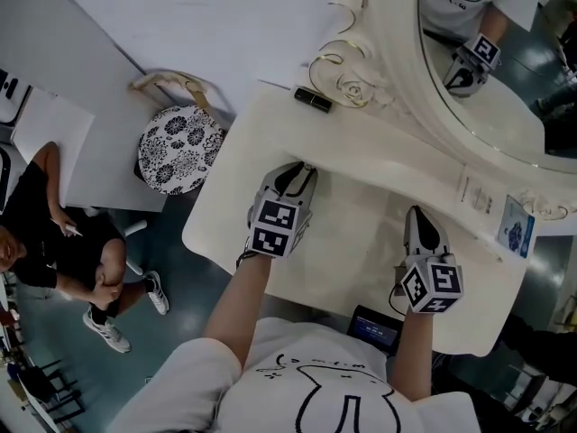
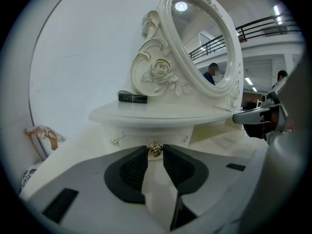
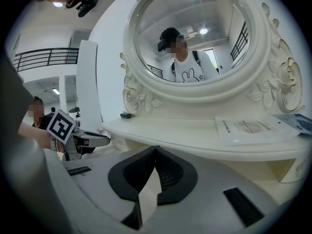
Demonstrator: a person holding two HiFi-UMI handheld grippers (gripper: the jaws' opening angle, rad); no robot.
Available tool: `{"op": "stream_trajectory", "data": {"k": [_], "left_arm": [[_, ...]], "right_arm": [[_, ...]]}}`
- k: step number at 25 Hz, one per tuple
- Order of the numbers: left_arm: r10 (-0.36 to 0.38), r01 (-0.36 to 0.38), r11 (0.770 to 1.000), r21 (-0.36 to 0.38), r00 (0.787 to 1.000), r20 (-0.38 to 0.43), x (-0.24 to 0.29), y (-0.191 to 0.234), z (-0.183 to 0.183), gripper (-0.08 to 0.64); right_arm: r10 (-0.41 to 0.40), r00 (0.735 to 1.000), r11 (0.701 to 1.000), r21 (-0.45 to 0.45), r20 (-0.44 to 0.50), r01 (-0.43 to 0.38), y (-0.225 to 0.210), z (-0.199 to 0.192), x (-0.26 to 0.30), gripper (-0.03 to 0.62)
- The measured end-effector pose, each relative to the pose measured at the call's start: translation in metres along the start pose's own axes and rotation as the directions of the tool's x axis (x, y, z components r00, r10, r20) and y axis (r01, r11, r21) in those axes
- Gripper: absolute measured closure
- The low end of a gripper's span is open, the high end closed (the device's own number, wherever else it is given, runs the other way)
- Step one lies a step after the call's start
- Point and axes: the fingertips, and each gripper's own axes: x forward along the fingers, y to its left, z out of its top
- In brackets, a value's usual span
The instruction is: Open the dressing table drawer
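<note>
Our left gripper (image 2: 155, 151) grips the gold drawer knob (image 2: 155, 149) at its jaw tips, pads touching either side. Just beyond the tips is the closed drawer (image 2: 132, 136). Our right gripper (image 3: 156, 150) has its jaws together, empty.
</note>
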Motion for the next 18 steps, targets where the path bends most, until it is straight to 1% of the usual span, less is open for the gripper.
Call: {"op": "stream_trajectory", "data": {"k": [18], "left_arm": [[-0.005,0.005,1.000,0.016,1.000,-0.014,-0.0078,-0.0021,-0.0053,0.454]], "right_arm": [[0.007,1.000,1.000,0.010,0.007,-0.007,0.0076,-0.0025,-0.0067,0.577]]}}
